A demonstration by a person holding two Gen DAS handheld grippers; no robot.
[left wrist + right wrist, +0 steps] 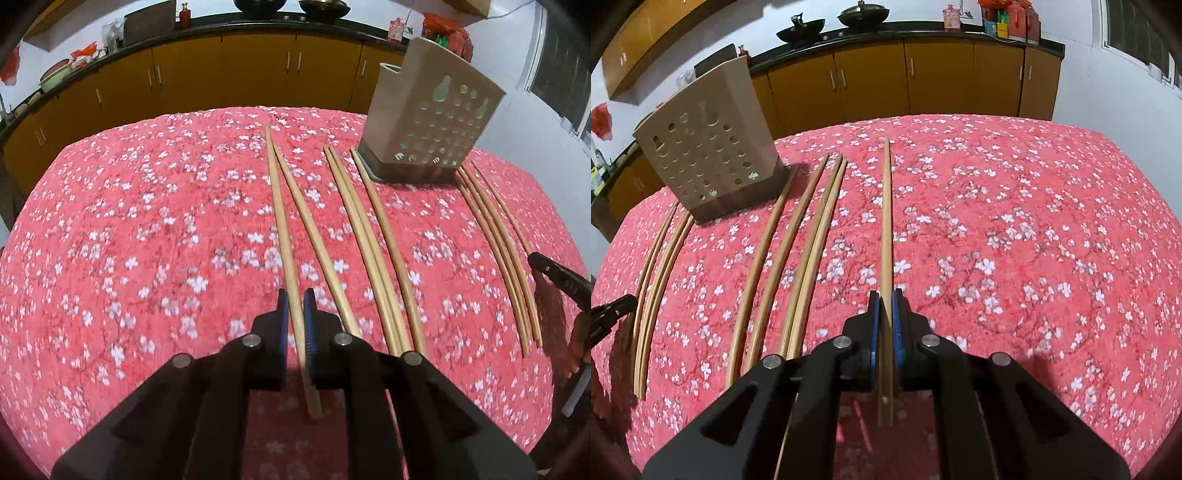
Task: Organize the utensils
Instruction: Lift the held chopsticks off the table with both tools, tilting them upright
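over floral cloth, each jaws pair pinches one chopstick lengthwise

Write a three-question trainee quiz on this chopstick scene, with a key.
1. True or false: the perforated holder lies on its side.
2. What does the left gripper grip?
   A. a spoon
   B. a chopstick
   C. nothing
3. What covers the table?

Key:
1. False, it stands upright.
2. B: it grips one chopstick; the right gripper grips another.
3. A red floral tablecloth.
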